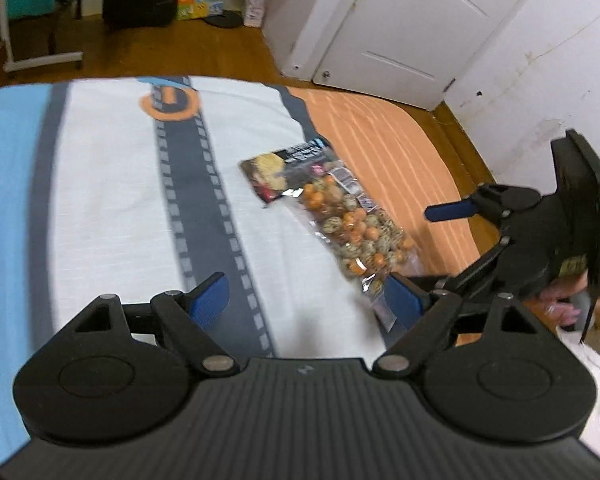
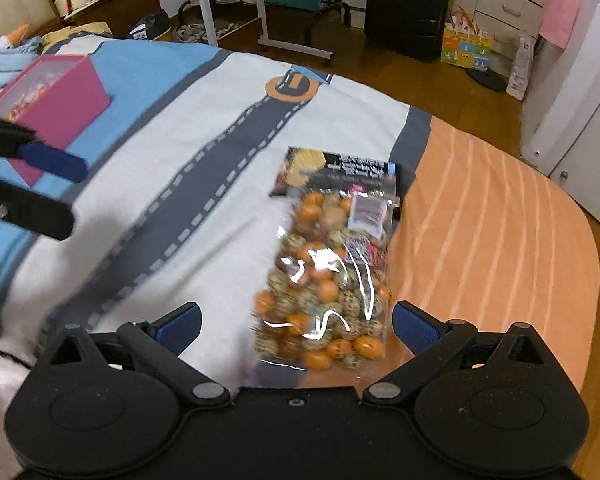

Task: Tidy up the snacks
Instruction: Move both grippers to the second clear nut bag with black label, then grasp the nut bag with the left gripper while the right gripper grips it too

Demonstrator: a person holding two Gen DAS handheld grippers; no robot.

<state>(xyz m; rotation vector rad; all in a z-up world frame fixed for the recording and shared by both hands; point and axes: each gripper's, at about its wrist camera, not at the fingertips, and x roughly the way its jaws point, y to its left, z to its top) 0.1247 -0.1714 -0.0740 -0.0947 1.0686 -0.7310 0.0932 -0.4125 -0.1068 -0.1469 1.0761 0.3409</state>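
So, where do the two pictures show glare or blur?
Right wrist view: white glare streaks on the clear snack bag, whose near end smears; the pink box is soft. Left wrist view: the whole bag is blurred, and the bed's edge curves.

A clear cellophane snack bag (image 2: 328,280) packed with round orange and speckled balls lies flat on the bed, its dark printed header card at the far end and its sealed end nearest. It rests lengthwise on the white part of the road-print cover, right along the edge where the orange striped sheet begins. Off to the left stands a magenta box (image 2: 56,104) with snacks showing inside, well apart from the bag.
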